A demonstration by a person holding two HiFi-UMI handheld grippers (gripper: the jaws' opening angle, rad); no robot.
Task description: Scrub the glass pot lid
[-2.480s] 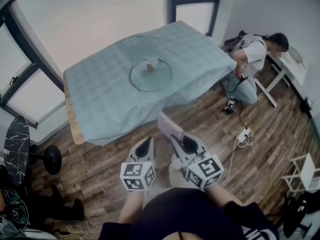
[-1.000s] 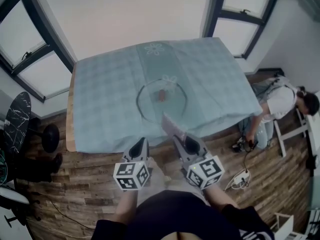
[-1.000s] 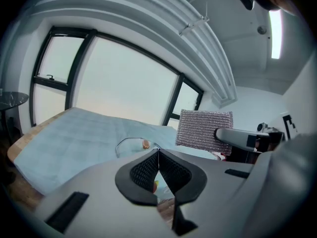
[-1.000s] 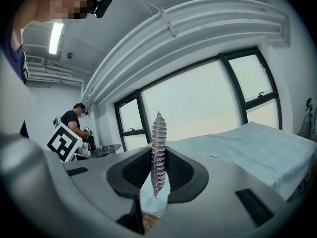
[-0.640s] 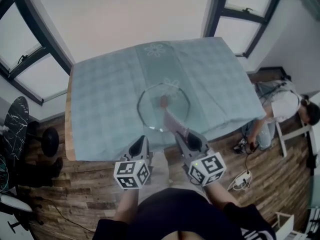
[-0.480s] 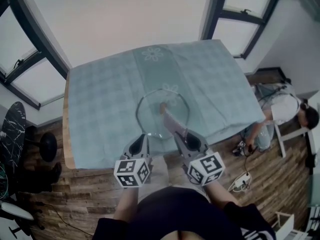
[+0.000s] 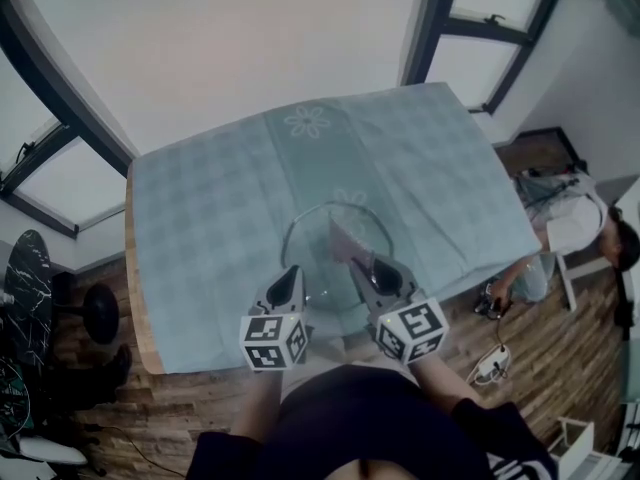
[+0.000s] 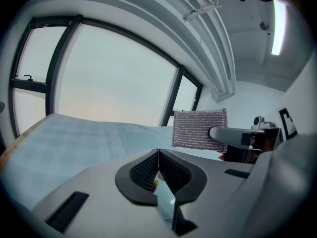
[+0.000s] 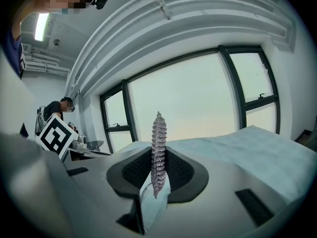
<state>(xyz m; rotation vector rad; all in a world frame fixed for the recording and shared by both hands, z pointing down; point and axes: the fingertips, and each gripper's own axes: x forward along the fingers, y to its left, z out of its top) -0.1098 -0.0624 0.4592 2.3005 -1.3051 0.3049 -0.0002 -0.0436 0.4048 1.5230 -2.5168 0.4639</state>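
Note:
The round glass pot lid (image 7: 312, 240) lies flat on the light blue checked tablecloth (image 7: 210, 218), near the table's front edge. My right gripper (image 7: 364, 265) is shut on a grey scouring pad (image 7: 346, 238), which stands on edge over the lid's middle and hides the knob. In the right gripper view the pad (image 9: 158, 145) is clamped edge-on between the jaws. My left gripper (image 7: 291, 276) hovers at the lid's near-left rim with its jaws shut and nothing in them. The left gripper view shows the pad (image 8: 199, 128) to the right, above the shut jaws (image 8: 157, 155).
The table's wooden edge (image 7: 134, 298) shows at the left, with wood floor below. A person (image 7: 585, 230) crouches by a white desk at the right. A black stool (image 7: 30, 278) stands at the left. Windows line the far wall.
Both grippers have moved forward from over the floor to above the table's front edge. The pad now stands over the lid's middle. Neither gripper's jaws have changed.

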